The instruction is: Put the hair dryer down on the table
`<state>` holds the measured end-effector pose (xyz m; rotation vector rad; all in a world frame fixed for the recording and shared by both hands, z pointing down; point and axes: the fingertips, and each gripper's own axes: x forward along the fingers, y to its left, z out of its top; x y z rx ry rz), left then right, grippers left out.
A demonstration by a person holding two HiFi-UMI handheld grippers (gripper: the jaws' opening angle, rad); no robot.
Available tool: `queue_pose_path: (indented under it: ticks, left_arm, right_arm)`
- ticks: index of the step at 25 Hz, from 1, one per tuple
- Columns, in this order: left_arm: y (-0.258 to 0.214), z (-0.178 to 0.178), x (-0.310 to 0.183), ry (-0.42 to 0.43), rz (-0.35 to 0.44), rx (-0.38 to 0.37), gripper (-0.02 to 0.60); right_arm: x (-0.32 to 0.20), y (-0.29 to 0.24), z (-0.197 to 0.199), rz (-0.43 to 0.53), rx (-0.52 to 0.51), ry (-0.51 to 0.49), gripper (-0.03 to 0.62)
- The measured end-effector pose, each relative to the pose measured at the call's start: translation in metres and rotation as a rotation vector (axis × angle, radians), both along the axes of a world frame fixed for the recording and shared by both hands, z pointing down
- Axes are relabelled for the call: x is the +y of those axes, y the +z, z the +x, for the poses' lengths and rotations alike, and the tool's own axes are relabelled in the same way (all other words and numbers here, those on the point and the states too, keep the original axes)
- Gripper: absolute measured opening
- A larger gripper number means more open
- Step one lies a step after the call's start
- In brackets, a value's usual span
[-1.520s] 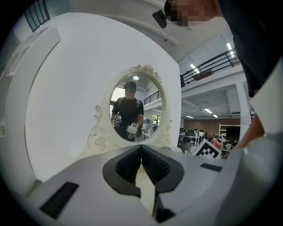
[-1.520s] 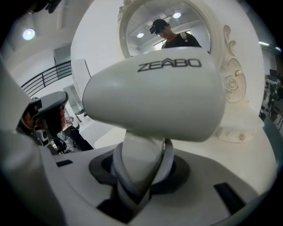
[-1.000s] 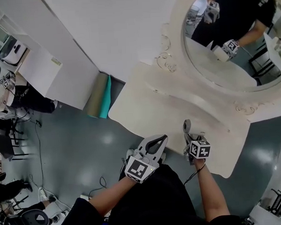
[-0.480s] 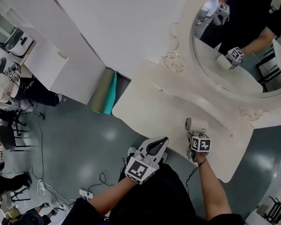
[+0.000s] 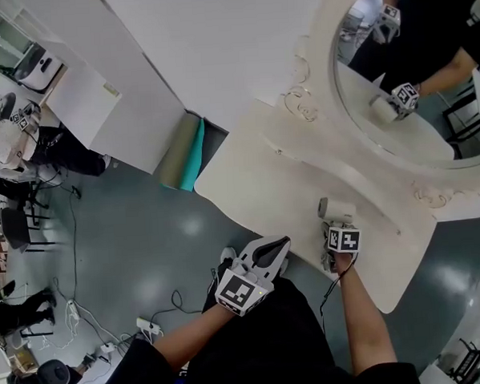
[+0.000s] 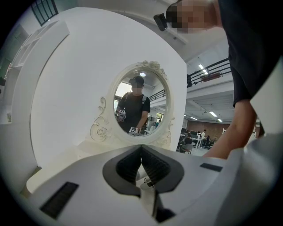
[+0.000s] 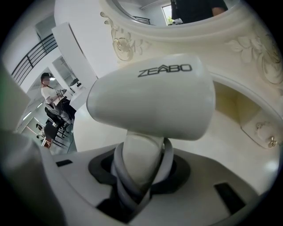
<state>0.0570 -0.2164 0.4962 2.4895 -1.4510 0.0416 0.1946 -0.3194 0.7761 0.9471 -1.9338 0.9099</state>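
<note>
A white hair dryer (image 7: 154, 95) with a printed barrel fills the right gripper view. Its handle, wrapped in a grey cord, sits between the jaws of my right gripper (image 7: 141, 170), which is shut on it. In the head view the hair dryer (image 5: 331, 210) stands upright over the cream dressing table (image 5: 255, 178) near its front edge, held by the right gripper (image 5: 336, 225). Whether it touches the top I cannot tell. My left gripper (image 5: 276, 245) hovers off the table's front edge over the floor. In its own view the left gripper (image 6: 141, 152) has its pads together with nothing between them.
An oval ornate mirror (image 5: 412, 98) stands at the table's back and reflects the person and both grippers. Rolled teal and olive mats (image 5: 182, 154) lean by the wall left of the table. A white cabinet (image 5: 75, 99), seated people (image 5: 12, 135) and floor cables (image 5: 143, 325) lie far left.
The right gripper with the hair dryer has sunk a little toward the table top. The left gripper has stayed where it was. The head camera has shifted slightly.
</note>
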Motion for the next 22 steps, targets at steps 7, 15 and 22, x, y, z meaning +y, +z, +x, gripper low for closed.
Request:
queue_pose_path:
  ticks: [7,15,22]
  left_arm:
    - [-0.008,0.018,0.006,0.070,0.052,-0.080,0.014]
    - [-0.004,0.027,0.010,0.079,0.037,-0.016,0.014]
    - [-0.006,0.016,0.009,0.055,0.044,-0.005,0.014]
  right_arm:
    - [-0.003,0.009,0.000,-0.042,0.041,0.002,0.172]
    - [-0.002,0.010,-0.001,-0.029,0.098,-0.017,0.176]
    - [0.000,0.010,-0.004,-0.001,0.104,-0.013,0.196]
